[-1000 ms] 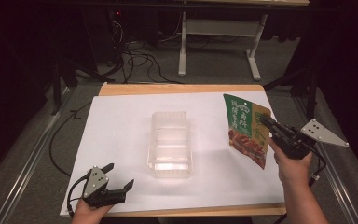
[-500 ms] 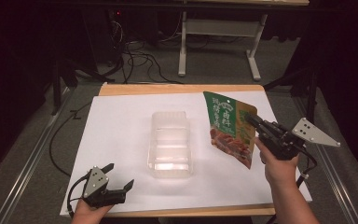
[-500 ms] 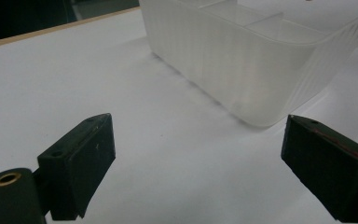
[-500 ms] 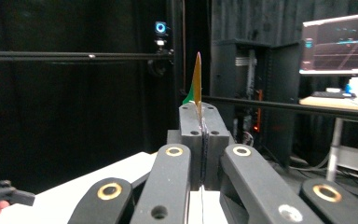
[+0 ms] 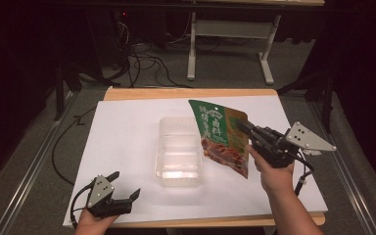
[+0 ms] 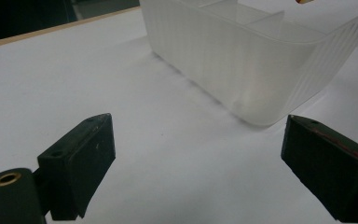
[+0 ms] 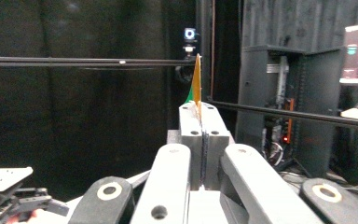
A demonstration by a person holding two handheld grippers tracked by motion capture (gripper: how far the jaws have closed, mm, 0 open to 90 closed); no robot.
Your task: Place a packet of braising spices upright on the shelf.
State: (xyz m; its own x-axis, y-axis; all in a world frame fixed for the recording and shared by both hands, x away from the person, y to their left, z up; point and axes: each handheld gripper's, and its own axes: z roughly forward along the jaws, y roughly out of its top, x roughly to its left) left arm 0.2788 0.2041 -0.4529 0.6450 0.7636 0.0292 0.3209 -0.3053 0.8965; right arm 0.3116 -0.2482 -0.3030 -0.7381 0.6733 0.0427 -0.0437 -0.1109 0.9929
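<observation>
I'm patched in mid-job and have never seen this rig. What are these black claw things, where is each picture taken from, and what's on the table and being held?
A person holds a hand-operated gripper in each hand; there is no robot arm. The high view looks down from above the person's side of the table. Each gripper view comes from a camera riding on that tool. On the white table stands a clear plastic container with no lid on. The right gripper has its jaws shut on a green snack pouch, held up beside the container. The left gripper rests near the table's front edge, jaws open, holding nothing and pointed toward the container.
</observation>
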